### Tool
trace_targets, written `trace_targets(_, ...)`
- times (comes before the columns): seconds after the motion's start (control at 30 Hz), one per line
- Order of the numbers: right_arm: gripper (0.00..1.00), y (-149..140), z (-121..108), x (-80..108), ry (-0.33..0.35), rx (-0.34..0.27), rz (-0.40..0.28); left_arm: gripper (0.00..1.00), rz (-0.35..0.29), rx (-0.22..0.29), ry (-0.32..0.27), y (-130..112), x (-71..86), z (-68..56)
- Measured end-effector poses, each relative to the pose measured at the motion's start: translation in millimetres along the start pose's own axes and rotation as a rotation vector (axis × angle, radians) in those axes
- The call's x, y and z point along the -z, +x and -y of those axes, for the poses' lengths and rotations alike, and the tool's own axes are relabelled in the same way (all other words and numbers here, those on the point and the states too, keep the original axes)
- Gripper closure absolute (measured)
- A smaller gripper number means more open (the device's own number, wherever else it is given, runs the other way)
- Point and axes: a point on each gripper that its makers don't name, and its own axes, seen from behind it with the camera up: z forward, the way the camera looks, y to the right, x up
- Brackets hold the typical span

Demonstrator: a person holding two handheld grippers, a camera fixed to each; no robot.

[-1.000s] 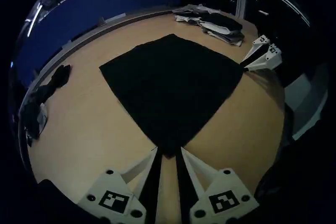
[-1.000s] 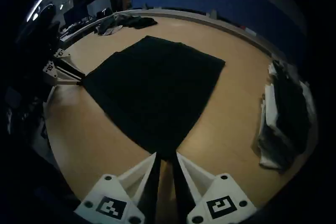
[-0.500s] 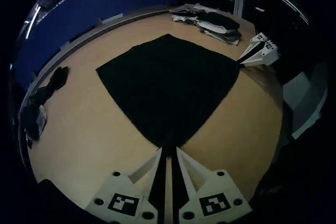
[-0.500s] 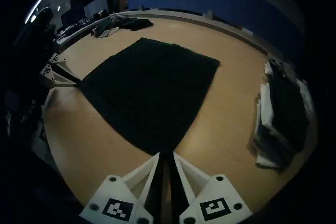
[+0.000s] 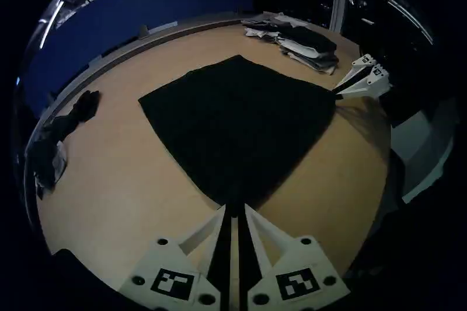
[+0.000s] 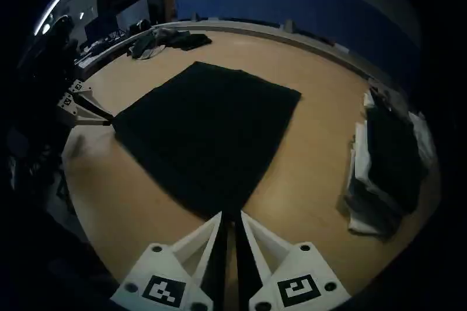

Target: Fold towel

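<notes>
— On the table point(image 5: 117, 159), where did the towel point(image 5: 239, 118) lie?
— Spread out ahead, one corner pinched between the nearly closed fingers of the left gripper point(image 5: 233, 209), the neighbouring corner likewise in the right gripper point(image 6: 230, 215).

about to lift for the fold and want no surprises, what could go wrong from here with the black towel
The left gripper and right gripper each pinch only the tip of a corner of the black towel; one could slip out on lifting. Lifted unevenly, the fold may land skewed. The stack of folded laundry sits beside the right gripper; a wide swing might knock it.
</notes>
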Motion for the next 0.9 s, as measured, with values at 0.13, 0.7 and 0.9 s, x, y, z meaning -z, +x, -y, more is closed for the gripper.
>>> trace_targets(0.13, 0.92, 8.3, -1.0, 7.8, -0.003, -0.001, -0.018, 0.93, -0.012, 0.022, 0.006, 6.5, 7.7, 0.2)
trace_targets(0.7, 0.92, 50.3, -4.3, 53.1, -0.015, -0.015, -0.097, 0.93, -0.062, 0.113, 0.027, 38.4, 45.4, -0.6)
trace_targets(0.9, 0.92, 63.8, -5.2, 68.6, -0.012, -0.004, -0.108, 0.93, -0.069, 0.143, 0.029, 51.7, 61.6, -0.6)
